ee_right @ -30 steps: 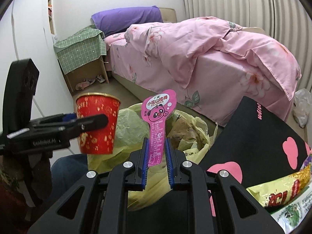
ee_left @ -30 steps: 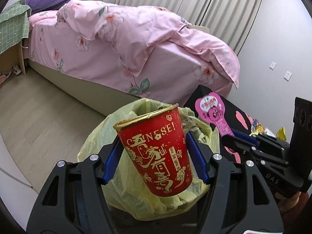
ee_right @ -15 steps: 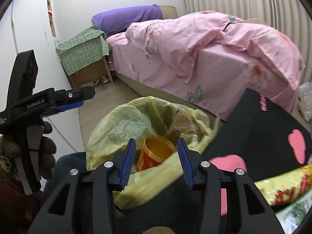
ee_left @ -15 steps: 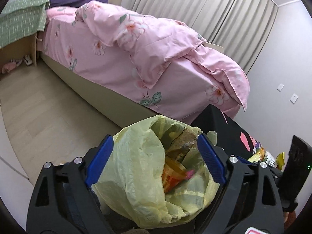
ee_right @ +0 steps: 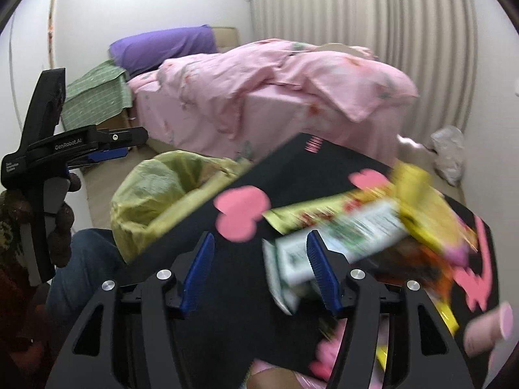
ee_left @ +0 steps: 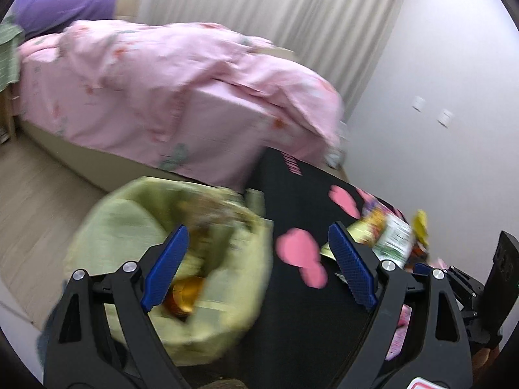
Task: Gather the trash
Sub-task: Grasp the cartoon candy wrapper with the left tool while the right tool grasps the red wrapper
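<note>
You dropped the red cup (ee_left: 183,296) and the pink stick into the yellow bag (ee_left: 129,227). Now your left gripper (ee_left: 258,267) and right gripper (ee_right: 259,272) are both empty, fingers spread, swinging toward the wrappers (ee_right: 350,227) on the desk (ee_right: 253,291).

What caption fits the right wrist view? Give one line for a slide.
Open right tool heads for snack wrappers on the black table, yellow trash bag at left.
</note>
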`<action>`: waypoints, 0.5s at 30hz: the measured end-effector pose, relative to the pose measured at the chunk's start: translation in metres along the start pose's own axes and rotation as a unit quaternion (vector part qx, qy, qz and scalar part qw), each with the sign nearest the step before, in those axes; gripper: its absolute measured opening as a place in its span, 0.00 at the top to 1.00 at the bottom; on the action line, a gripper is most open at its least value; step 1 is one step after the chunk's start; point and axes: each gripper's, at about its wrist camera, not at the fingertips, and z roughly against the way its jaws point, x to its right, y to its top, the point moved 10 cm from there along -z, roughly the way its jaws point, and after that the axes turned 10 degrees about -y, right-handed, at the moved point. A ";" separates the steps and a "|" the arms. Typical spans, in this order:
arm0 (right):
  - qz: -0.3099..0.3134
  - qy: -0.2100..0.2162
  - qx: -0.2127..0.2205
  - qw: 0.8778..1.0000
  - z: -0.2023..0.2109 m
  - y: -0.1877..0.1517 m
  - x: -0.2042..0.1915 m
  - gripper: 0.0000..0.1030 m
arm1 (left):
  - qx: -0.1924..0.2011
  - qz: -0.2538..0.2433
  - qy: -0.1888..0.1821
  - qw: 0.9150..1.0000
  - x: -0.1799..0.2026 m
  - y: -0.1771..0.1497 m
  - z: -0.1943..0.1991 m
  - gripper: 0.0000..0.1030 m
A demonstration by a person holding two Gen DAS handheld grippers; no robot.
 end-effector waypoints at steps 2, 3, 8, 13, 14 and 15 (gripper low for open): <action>-0.016 0.001 -0.001 1.000 0.014 -0.014 0.020 0.45 | -0.013 -0.021 -0.028 0.999 0.028 -0.005 -0.012 0.19; -0.023 0.001 -0.003 1.000 0.020 -0.020 0.029 0.45 | -0.022 -0.038 -0.047 0.998 0.046 -0.009 -0.019 0.19; -0.026 -0.060 -0.008 0.998 0.041 -0.048 0.078 0.45 | -0.058 -0.106 -0.107 0.987 0.115 -0.024 -0.049 0.19; -0.049 -0.120 0.010 0.991 0.051 -0.043 0.140 0.45 | -0.066 -0.131 -0.123 0.981 0.141 -0.018 -0.078 0.19; -0.052 -0.128 0.010 0.990 0.051 -0.040 0.152 0.45 | -0.067 -0.134 -0.120 0.981 0.142 -0.014 -0.086 0.19; -0.056 -0.135 0.010 0.989 0.048 -0.034 0.165 0.45 | -0.069 -0.134 -0.119 0.981 0.140 -0.009 -0.094 0.19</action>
